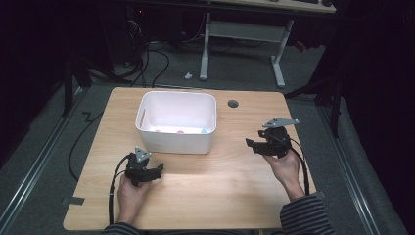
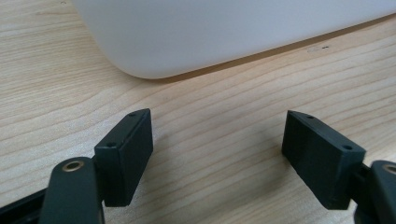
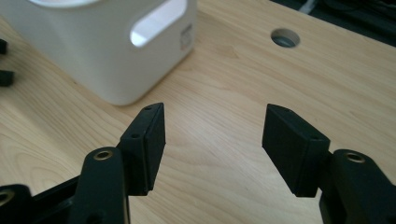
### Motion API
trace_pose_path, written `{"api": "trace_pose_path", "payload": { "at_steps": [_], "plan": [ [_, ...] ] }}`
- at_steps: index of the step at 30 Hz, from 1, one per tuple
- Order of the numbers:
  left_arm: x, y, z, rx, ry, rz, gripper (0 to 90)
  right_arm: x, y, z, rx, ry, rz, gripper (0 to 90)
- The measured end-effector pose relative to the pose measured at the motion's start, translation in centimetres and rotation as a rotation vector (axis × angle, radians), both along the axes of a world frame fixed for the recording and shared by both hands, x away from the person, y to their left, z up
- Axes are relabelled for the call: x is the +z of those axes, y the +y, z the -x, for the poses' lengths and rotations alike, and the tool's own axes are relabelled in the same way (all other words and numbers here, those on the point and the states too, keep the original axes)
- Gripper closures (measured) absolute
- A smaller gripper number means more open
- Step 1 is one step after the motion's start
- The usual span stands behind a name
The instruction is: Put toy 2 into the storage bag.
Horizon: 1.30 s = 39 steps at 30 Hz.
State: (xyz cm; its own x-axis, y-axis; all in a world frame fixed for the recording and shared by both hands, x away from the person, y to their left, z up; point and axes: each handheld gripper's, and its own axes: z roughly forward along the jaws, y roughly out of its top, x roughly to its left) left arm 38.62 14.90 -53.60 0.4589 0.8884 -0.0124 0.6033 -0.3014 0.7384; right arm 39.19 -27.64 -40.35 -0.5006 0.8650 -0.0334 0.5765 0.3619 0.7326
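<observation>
the white bin (image 1: 176, 128) is sitting at the table's (image 1: 220, 181) twelve o'clock (small bits inside). the left gripper (image 1: 157, 172) is resting at seven, the right gripper (image 1: 250, 144) at three, both gaping wide, gripping nothing.

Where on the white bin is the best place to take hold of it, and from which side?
Probably the end wall of the white bin with the slot handle: the slot gives an edge to pinch. The right hand-held gripper faces that end with open, empty jaws, so come from there, one jaw through the slot, one above the rim.
</observation>
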Motion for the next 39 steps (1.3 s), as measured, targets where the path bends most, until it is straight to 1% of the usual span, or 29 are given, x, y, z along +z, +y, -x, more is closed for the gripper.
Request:
{"api": "trace_pose_path", "payload": {
  "at_steps": [1, 3, 4, 5, 8, 9, 10, 12, 14, 15, 17, 18, 19, 20, 21, 22, 23, 26, 27, 28, 30, 33, 34, 35, 39],
  "plan": [
    [0.0, 0.0, 0.0, 0.0, 0.0, 0.0, 25.1, -0.5, -0.8, 0.4, -0.016, 0.006, -0.018, 40.1],
    [0.0, 0.0, 0.0, 0.0, 0.0, 0.0, 25.1, -0.8, -1.1, 0.7, -0.028, 0.0, -0.005, 40.5],
    [0.0, 0.0, 0.0, 0.0, 0.0, 0.0, 25.1, -1.0, -1.4, 0.9, -0.032, -0.008, -0.016, 40.6],
    [0.0, 0.0, 0.0, 0.0, 0.0, 0.0, 25.1, -1.3, -1.7, 1.0, -0.039, 0.0, -0.025, 40.5],
    [0.0, 0.0, 0.0, 0.0, 0.0, 0.0, 25.1, -1.7, -2.0, 1.2, -0.045, -0.002, -0.02, 40.7],
    [0.0, 0.0, 0.0, 0.0, 0.0, -0.001, 25.1, -2.3, -2.4, 1.4, -0.056, 0.006, -0.033, 40.6],
    [0.0, 0.0, 0.0, 0.0, 0.0, -0.001, 25.1, -2.3, -2.4, 1.4, -0.056, 0.006, -0.033, 40.6],
    [0.0, 0.0, 0.0, 0.0, 0.0, 0.0, 25.1, -3.0, -2.8, 1.7, -0.068, 0.01, -0.045, 40.8],
    [0.0, 0.0, 0.0, 0.0, 0.0, 0.0, 25.1, -3.3, -2.9, 1.9, -0.075, 0.015, -0.047, 40.7],
    [0.0, 0.0, 0.0, 0.0, 0.0, 0.0, 25.1, -3.8, -3.1, 2.1, -0.084, 0.014, -0.043, 40.9],
    [0.0, 0.0, 0.0, 0.0, 0.0, 0.0, 25.1, -4.3, -3.4, 2.1, -0.091, 0.021, -0.05, 40.6],
    [0.0, 0.0, 0.0, 0.001, 0.0, -0.001, 25.1, -4.6, -3.4, 2.2, -0.096, 0.025, -0.045, 40.8],
    [0.0, 0.0, 0.0, 0.0, 0.0, -0.001, 25.1, -4.8, -3.5, 2.2, -0.098, 0.02, -0.044, 40.8],
    [0.0, 0.0, 0.0, 0.0, 0.0, -0.001, 25.1, -4.8, -3.5, 2.2, -0.098, 0.02, -0.044, 40.8],
    [0.0, 0.0, 0.0, 0.001, 0.0, -0.001, 25.2, -5.4, -3.6, 2.3, -0.104, 0.022, -0.051, 40.8],
    [0.0, 0.0, 0.0, 0.001, 0.0, -0.001, 25.1, -5.4, -3.6, 2.3, -0.104, 0.022, -0.051, 40.8],
    [0.0, 0.0, 0.0, 0.001, 0.0, -0.001, 25.1, -6.0, -3.7, 2.4, -0.108, 0.023, -0.051, 40.7],
    [0.0, 0.0, 0.0, 0.0, 0.0, -0.001, 25.1, -6.8, -3.7, 2.5, -0.119, 0.026, -0.053, 40.2],
    [0.0, 0.0, 0.0, 0.0, 0.0, -0.001, 25.1, -6.8, -3.7, 2.5, -0.119, 0.026, -0.053, 40.2],
    [0.0, 0.0, 0.0, 0.001, 0.0, -0.001, 25.1, -7.4, -3.7, 2.5, -0.131, 0.027, -0.055, 40.1],
    [0.0, 0.0, 0.0, 0.0, 0.0, -0.001, 25.1, -7.9, -3.8, 2.6, -0.138, 0.028, -0.056, 39.9],
    [0.0, 0.0, 0.0, 0.001, 0.0, -0.001, 25.1, -8.8, -3.8, 2.5, -0.152, 0.031, -0.048, 39.4],
    [0.0, 0.0, 0.0, 0.001, 0.0, -0.001, 25.1, -8.8, -3.8, 2.5, -0.152, 0.031, -0.048, 39.4],
    [0.0, 0.0, 0.0, 0.0, 0.0, -0.001, 25.1, -9.4, -3.8, 2.5, -0.166, 0.039, -0.039, 39.3],
    [0.0, 0.0, 0.0, 0.001, 0.0, -0.001, 25.1, -10.4, -3.7, 2.3, -0.178, 0.051, -0.024, 39.2]
  ]
}}
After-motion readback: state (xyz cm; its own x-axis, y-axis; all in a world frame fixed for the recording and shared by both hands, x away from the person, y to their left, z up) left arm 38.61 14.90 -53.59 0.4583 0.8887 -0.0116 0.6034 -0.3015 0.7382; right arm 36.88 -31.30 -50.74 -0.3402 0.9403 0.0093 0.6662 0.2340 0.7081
